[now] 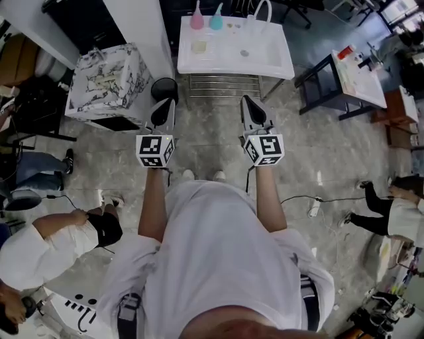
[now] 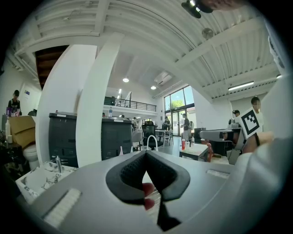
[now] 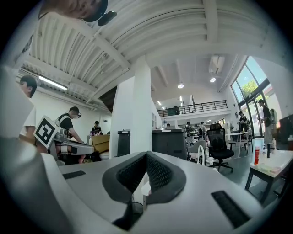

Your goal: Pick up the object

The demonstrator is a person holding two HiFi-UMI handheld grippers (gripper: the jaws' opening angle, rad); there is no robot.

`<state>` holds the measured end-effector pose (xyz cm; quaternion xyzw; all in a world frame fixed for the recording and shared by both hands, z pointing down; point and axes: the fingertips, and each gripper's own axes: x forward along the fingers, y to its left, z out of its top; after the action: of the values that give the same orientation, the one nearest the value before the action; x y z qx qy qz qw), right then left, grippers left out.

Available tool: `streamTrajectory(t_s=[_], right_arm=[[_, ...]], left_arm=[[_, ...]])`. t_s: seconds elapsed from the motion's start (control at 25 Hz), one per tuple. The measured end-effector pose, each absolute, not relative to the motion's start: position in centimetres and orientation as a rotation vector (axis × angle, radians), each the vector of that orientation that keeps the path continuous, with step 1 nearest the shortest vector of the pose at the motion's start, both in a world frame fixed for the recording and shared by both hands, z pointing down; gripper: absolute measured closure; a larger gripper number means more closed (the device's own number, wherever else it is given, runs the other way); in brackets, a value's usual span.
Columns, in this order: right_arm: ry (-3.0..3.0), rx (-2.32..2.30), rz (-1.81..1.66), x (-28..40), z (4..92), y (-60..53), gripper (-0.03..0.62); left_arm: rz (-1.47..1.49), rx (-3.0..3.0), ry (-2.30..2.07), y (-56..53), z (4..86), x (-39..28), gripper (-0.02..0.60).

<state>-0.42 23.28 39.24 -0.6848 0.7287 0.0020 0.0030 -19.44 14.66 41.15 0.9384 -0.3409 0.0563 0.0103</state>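
the white table (image 1: 278, 63) stands ahead of the person, with a wire rack (image 1: 222, 86) under it, a marbled box (image 1: 106, 83) to its left and a black bin (image 1: 163, 88) between the two. the left gripper (image 1: 169, 106) and the right gripper (image 1: 246, 102) hang short of the table's near edge, each with its jaws pressed together and nothing between them. the gripper views confirm it: the left gripper (image 2: 145, 154) and the right gripper (image 3: 146, 155) each show pads meeting at the tip.

the object is not singled out, but every candidate lies on the table, well apart from both grippers: a pink bottle (image 1: 197, 18) and a teal bottle (image 1: 216, 18) at the far edge, a pale pad (image 1: 199, 46) and a grey disc (image 1: 244, 53) nearer.

the likely fault from here is a reach made with jaws closed, which would shove a thing instead of gripping it. the pad and disc look flat, so they could slip out of a grip. a reach to the far edge could tip a bottle. a person (image 1: 40, 242) crouches at the left and a cable (image 1: 298, 198) lies on the floor at the right, neither in the path.
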Motion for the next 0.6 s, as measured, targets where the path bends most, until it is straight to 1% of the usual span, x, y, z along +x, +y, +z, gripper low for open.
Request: streamTrajectory(t_s=[0.28,0.6], right_arm=[[2.259,-2.162,0.012,0.04,39.31,23.75,0.586],[2.299,-2.128,-0.018,0.04,39.61,24.11,0.425]], left_arm=[[0.185,2.914,-1.074,14.93,41.60,-19.77,0.581],[0.199,2.907,-1.085,15.25,41.63,-19.58,0.581]])
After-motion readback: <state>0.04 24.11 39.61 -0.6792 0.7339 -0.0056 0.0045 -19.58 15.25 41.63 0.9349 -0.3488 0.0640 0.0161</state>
